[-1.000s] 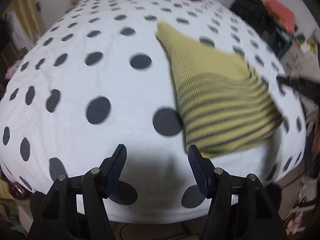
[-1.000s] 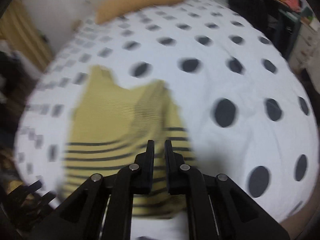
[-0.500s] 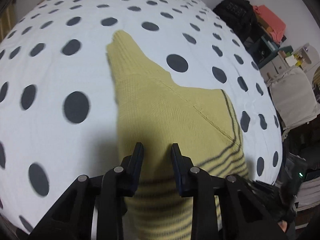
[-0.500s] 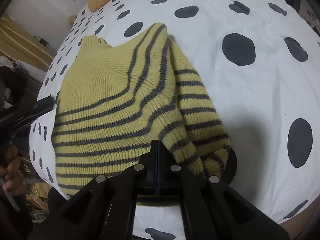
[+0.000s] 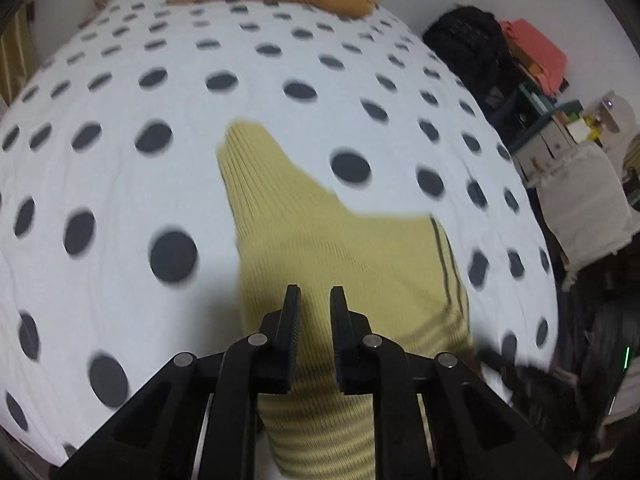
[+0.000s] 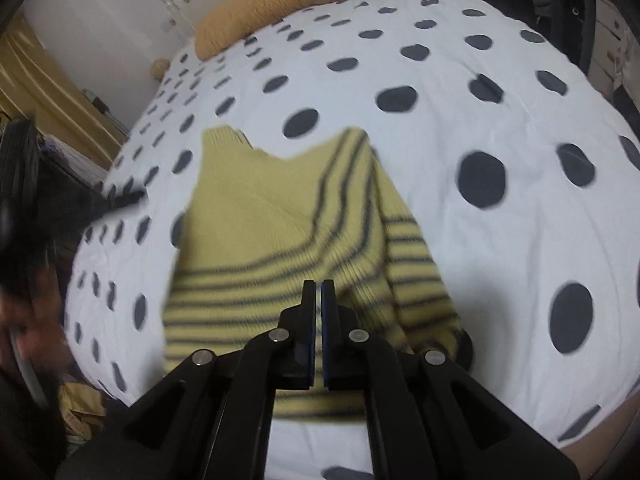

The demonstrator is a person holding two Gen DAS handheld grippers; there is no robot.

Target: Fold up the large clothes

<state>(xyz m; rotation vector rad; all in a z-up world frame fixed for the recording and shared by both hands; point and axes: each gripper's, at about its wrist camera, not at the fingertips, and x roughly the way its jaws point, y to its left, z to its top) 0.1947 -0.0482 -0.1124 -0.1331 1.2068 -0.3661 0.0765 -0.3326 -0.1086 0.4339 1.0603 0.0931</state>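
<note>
Both claws hang over the yellow knit from the bottom centre of their frames. On my left gripper (image 5: 315,294) the jaws stand a narrow gap apart, and I see sweater through the gap; whether any fabric is pinched lower down I cannot tell, because the finger bodies cover it. On my right gripper (image 6: 319,288) the jaws are nearly together with only a slit between them, and I cannot tell whether cloth is caught there either.

Motion blur softens the sweater (image 5: 328,248) edges in both views, and its lower end is cut off behind the black finger frames. At the left edge of the right wrist view, a dark blurred shape and a bit of skin tone are too smeared for me to name.

The sweater (image 6: 280,220) lies on the polka-dot bedspread (image 5: 120,120), centre to lower centre of each frame. Its long axis runs from the bottom up toward the orange pillow (image 6: 272,0) at the top, the plain ribbed end pointing upper left. Dark stripes band the lower part, and a striped fold lies along its right side.
</note>
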